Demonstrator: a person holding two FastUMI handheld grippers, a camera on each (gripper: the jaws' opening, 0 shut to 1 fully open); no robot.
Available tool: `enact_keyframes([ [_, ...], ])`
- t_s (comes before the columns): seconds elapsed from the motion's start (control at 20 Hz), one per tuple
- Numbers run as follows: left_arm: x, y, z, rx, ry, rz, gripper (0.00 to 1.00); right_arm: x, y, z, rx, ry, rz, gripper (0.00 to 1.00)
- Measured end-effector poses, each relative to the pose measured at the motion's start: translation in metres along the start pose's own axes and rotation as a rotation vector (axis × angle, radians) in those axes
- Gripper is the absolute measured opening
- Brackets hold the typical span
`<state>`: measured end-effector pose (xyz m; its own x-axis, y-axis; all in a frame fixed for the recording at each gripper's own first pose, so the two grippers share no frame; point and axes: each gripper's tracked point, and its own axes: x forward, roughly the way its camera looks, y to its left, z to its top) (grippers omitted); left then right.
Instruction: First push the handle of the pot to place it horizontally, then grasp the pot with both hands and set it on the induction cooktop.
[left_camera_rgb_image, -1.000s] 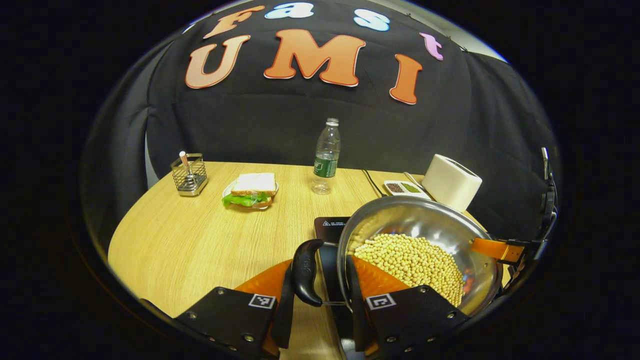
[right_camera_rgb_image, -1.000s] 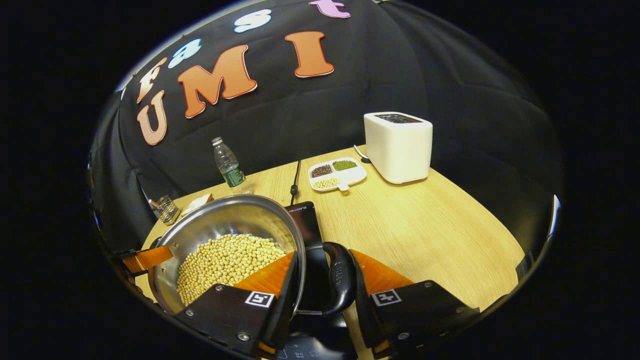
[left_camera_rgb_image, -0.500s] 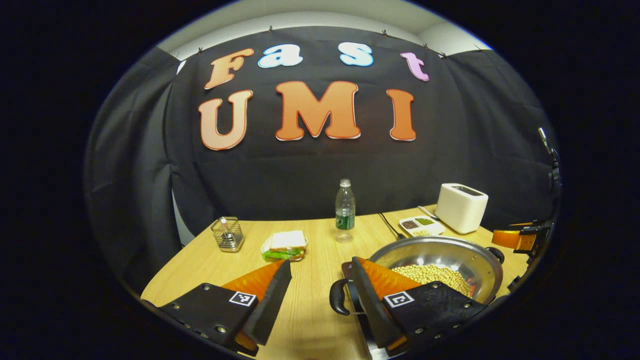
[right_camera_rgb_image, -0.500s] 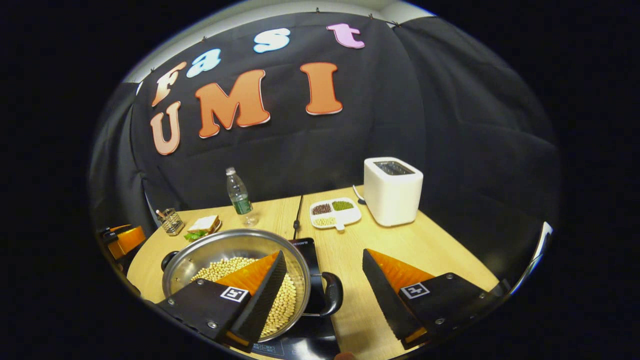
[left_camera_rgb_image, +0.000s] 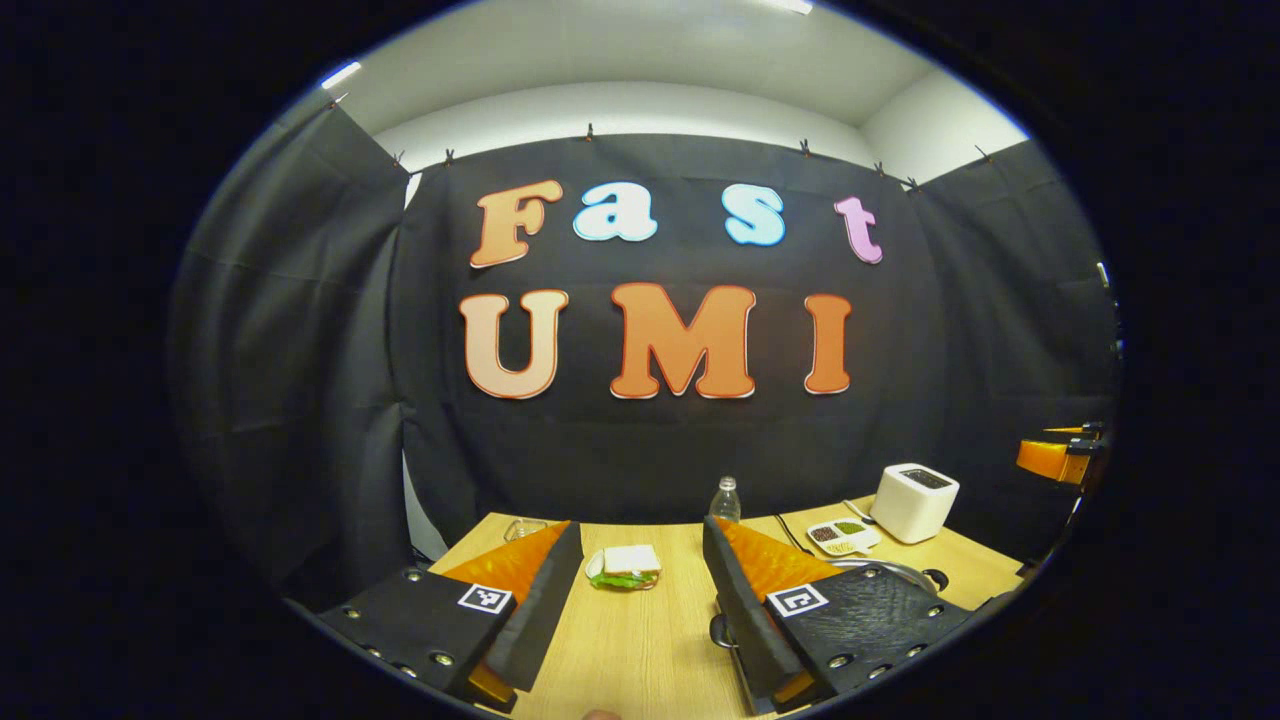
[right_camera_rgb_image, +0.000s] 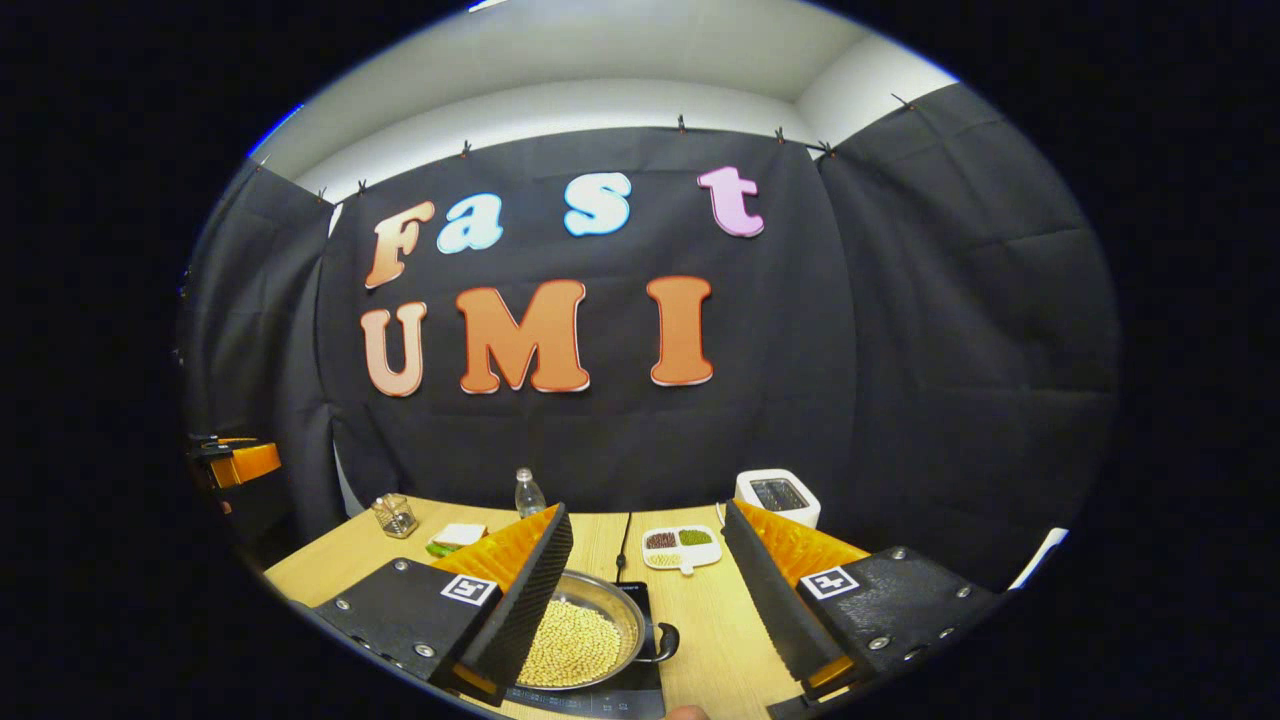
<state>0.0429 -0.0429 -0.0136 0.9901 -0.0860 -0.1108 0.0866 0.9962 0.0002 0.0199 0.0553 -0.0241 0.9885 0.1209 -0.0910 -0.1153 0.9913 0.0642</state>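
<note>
A steel pot filled with soybeans sits on the black induction cooktop, with one black side handle pointing right. My right gripper hangs open high above and behind it, holding nothing. In the left gripper view the pot's rim and a handle peek out behind my right finger. My left gripper is open and empty, well above the table. Each view catches the other gripper off at its edge.
At the back of the table stand a white toaster, a divided dish of beans, a water bottle, a sandwich on a plate and a wire holder. A black cable runs to the cooktop.
Both grippers were shut on the pot's side handles a second ago. They opened, let go and drew up and back. The pot stays on the cooktop.
</note>
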Motion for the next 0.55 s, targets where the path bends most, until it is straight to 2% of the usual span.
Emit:
enact_keyframes([
  [0.15, -0.029, 0.032, 0.041, 0.012, -0.063, 0.034, 0.77, -0.028, -0.002, 0.039, 0.010, -0.044, 0.024, 0.95],
  [0.3, -0.057, 0.046, 0.066, 0.014, -0.096, 0.046, 0.77, -0.049, -0.018, 0.069, -0.032, -0.117, 0.000, 0.94],
  [0.45, -0.076, 0.066, 0.085, 0.033, -0.140, 0.089, 0.77, -0.064, -0.015, 0.078, -0.016, -0.144, 0.021, 0.95],
  [0.5, -0.079, 0.070, 0.088, 0.040, -0.151, 0.102, 0.77, -0.066, -0.015, 0.077, -0.011, -0.143, 0.025, 1.00],
  [0.55, -0.083, 0.071, 0.088, 0.044, -0.156, 0.105, 0.77, -0.066, -0.017, 0.076, -0.009, -0.140, 0.027, 1.00],
])
